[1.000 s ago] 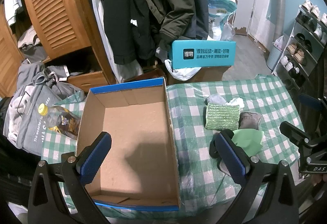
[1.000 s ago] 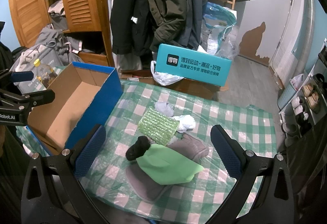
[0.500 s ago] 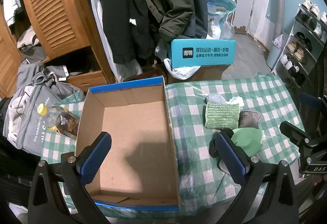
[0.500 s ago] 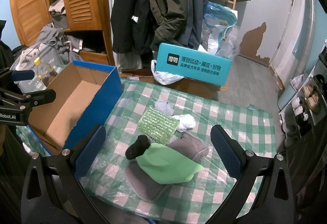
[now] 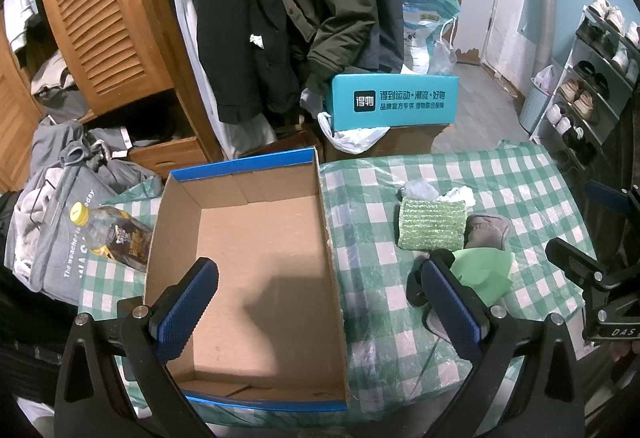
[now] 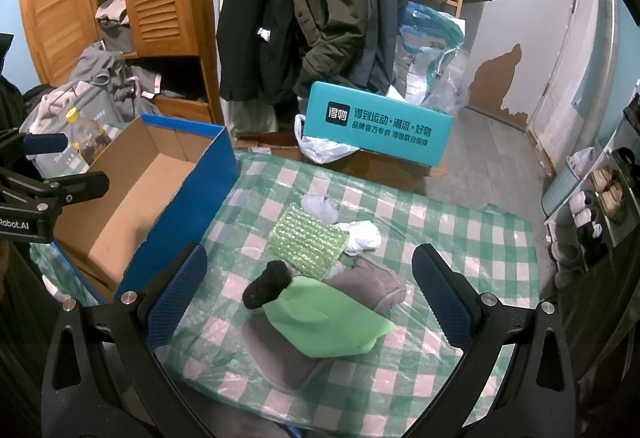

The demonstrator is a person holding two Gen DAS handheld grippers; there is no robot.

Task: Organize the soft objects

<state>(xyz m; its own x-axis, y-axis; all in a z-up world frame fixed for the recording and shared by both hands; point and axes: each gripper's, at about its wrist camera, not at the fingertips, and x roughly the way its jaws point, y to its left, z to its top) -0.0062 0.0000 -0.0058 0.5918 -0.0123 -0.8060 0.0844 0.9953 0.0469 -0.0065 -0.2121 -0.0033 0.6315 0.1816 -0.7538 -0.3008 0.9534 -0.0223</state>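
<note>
In the left wrist view, the left gripper (image 5: 320, 302) fills the lower frame with its blue-padded fingers (image 5: 187, 305) spread wide, grasping nothing. It hangs above the open brown cardboard box with blue outer walls (image 5: 256, 262), which sits at centre on the green-and-white checked tablecloth (image 5: 372, 198). Right of the box lies the pile of soft things: a bright green knobbly sponge cloth (image 5: 432, 223), a grey fabric piece (image 5: 486, 232) touching its right edge, a smooth light green cloth (image 5: 486, 270) below them, and a black sock (image 5: 416, 288) partly hidden behind the right finger. A clear plastic bottle with a yellow cap (image 5: 108, 230) lies at the box's left.

In the right wrist view, the right gripper (image 6: 308, 294) is likewise released, jaws wide apart and empty, poised over the pile at lower centre. The light green cloth (image 6: 332, 322) drapes over a grey piece, possibly a slipper; its shape is hard to read. The black sock (image 6: 266, 284) touches the cloth's upper left, the sponge cloth (image 6: 306, 240) lies just above, and a crumpled white cloth (image 6: 362, 234) is beside it. The box (image 6: 136, 194) stands at left.
</note>
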